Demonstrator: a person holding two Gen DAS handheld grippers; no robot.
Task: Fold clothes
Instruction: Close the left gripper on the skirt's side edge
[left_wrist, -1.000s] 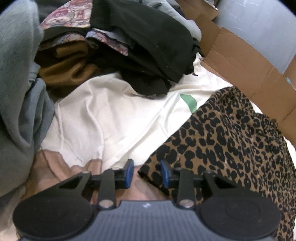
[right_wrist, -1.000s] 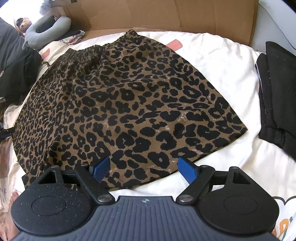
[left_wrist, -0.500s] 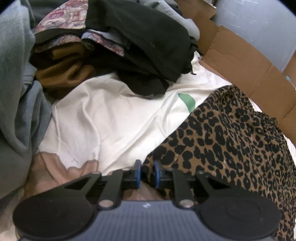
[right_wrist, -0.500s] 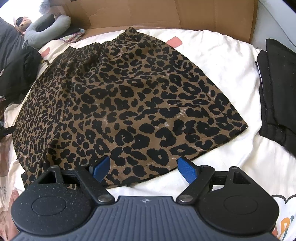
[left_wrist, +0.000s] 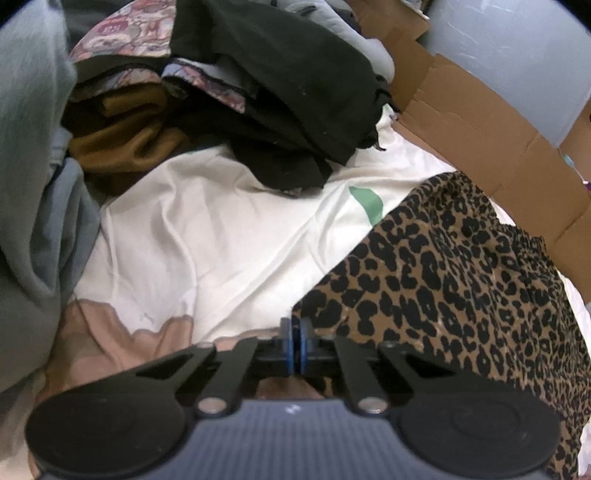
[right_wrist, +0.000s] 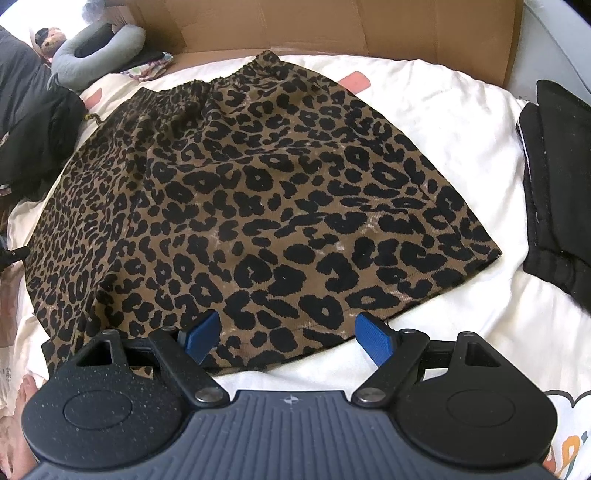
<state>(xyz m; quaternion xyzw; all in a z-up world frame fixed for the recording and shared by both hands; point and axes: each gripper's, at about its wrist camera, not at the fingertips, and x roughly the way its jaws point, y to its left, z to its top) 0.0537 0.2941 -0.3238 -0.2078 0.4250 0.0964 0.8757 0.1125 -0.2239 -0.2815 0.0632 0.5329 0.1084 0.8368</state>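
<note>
A leopard-print skirt (right_wrist: 258, 203) lies flat on the white bed sheet (right_wrist: 443, 110), its elastic waistband at the far side and its hem toward me. In the left wrist view the skirt (left_wrist: 461, 277) fills the right side. My left gripper (left_wrist: 295, 347) is shut on its near left hem corner, blue pads pressed together. My right gripper (right_wrist: 291, 336) hovers open over the near hem, with the cloth lying beneath and between its blue fingertips (right_wrist: 373, 339).
A heap of unfolded clothes (left_wrist: 258, 92) and a grey garment (left_wrist: 29, 166) crowd the left. Folded black clothing (right_wrist: 554, 184) sits right of the skirt. Cardboard (right_wrist: 332, 26) stands behind the bed, with a grey neck pillow (right_wrist: 92, 55) at the far left.
My left gripper's fingers closed from open onto the skirt's hem corner. The right gripper stayed open and shifted only slightly over the hem.
</note>
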